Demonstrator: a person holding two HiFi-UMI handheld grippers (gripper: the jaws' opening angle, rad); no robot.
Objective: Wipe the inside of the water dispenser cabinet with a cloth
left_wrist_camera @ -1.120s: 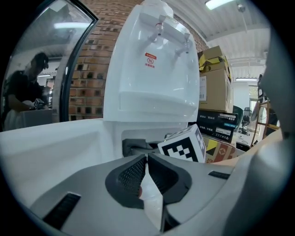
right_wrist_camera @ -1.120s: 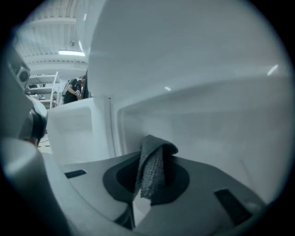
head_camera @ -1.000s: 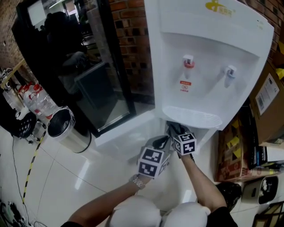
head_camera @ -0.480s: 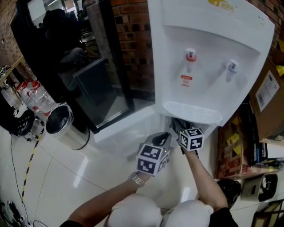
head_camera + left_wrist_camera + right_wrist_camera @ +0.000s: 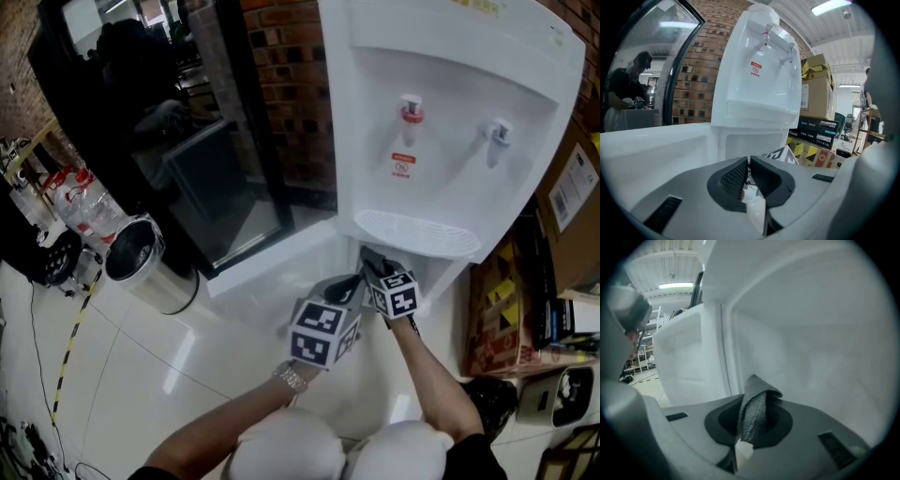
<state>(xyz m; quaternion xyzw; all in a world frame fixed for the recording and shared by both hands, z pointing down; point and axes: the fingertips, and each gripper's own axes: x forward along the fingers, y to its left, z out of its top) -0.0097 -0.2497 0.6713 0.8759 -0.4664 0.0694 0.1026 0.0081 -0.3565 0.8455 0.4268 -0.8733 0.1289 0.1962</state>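
Observation:
The white water dispenser stands at the upper right, its lower cabinet open under the drip tray. My right gripper reaches into the cabinet opening, shut on a grey cloth. The cloth's folded tip stands close to the white inner wall; I cannot tell whether it touches. The left gripper hangs just outside the cabinet, left of the right one, jaws shut on nothing. The open white cabinet door swings out to the left.
A steel bin and several plastic bottles stand at the left on the glossy white floor. A dark glass door and brick wall lie behind. Cardboard boxes crowd the dispenser's right side.
The right gripper has shifted slightly left under the drip tray with the cloth still held. The left gripper has stayed about where it was.

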